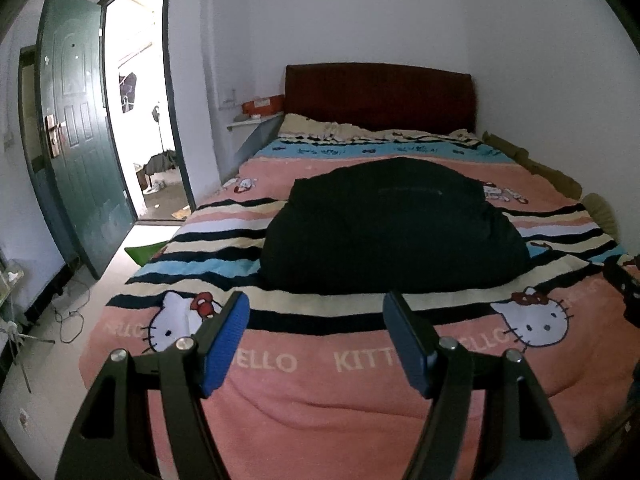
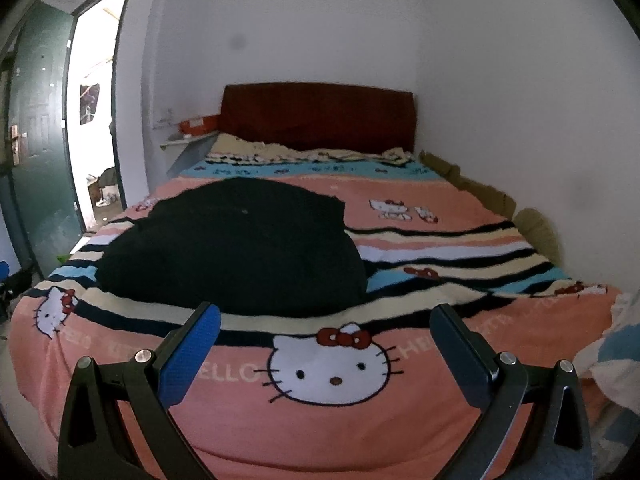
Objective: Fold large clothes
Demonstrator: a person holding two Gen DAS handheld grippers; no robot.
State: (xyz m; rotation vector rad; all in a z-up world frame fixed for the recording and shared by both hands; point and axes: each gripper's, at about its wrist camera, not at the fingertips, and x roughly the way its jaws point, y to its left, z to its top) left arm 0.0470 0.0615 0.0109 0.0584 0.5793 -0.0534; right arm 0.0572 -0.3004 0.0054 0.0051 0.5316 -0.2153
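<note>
A large black garment lies in a bulky heap on the middle of the bed; it also shows in the right wrist view, left of centre. My left gripper is open and empty, held above the pink bedspread just short of the garment's near edge. My right gripper is open and empty, near the garment's near right corner, over the cat print. Neither gripper touches the garment. The other gripper's black frame shows at the right edge of the left wrist view.
The bed has a dark red headboard against the far wall. A green door stands open on the left beside a bright doorway. Cables lie on the floor left of the bed. A white wall runs along the bed's right side.
</note>
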